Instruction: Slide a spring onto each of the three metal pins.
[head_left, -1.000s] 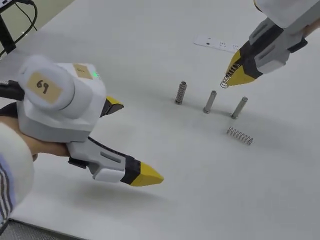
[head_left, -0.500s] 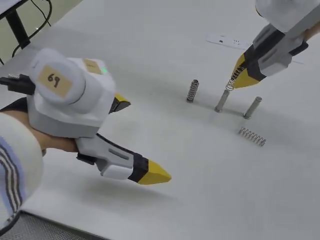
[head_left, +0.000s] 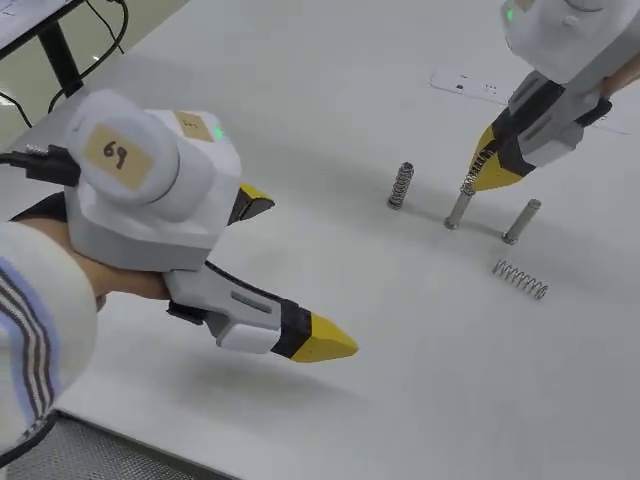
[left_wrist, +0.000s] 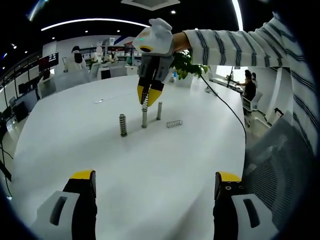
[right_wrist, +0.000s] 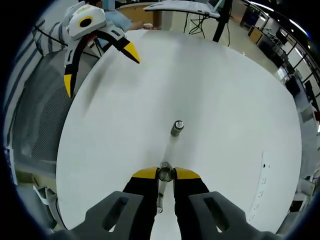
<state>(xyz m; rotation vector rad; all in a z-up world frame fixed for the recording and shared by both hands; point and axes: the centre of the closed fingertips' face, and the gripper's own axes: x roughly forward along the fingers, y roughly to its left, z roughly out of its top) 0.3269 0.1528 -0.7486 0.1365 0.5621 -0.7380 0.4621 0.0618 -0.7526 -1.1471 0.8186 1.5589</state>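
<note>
Three metal pins stand in a row on the white table. The left pin (head_left: 401, 186) (left_wrist: 122, 125) (right_wrist: 177, 128) carries a spring. The middle pin (head_left: 459, 207) (left_wrist: 144, 119) and the right pin (head_left: 520, 221) (left_wrist: 159, 110) are bare. My right gripper (head_left: 487, 168) (left_wrist: 149, 95) (right_wrist: 166, 173) is shut on a second spring (head_left: 483, 165) (right_wrist: 166, 174), whose lower end meets the top of the middle pin. A third spring (head_left: 520, 279) (left_wrist: 174, 123) lies flat beside the right pin. My left gripper (head_left: 295, 275) (left_wrist: 155, 177) hovers open at the near left, holding nothing.
A white strip (head_left: 490, 88) lies on the table behind the pins. A black table leg with cables (head_left: 60, 50) stands beyond the far left edge. The near table edge (head_left: 150, 440) runs under my left hand. Chairs and desks ring the table.
My right gripper has come down and toward the middle pin, bringing the spring's lower end onto the pin's top. The head camera has shifted; the left gripper stays open.
</note>
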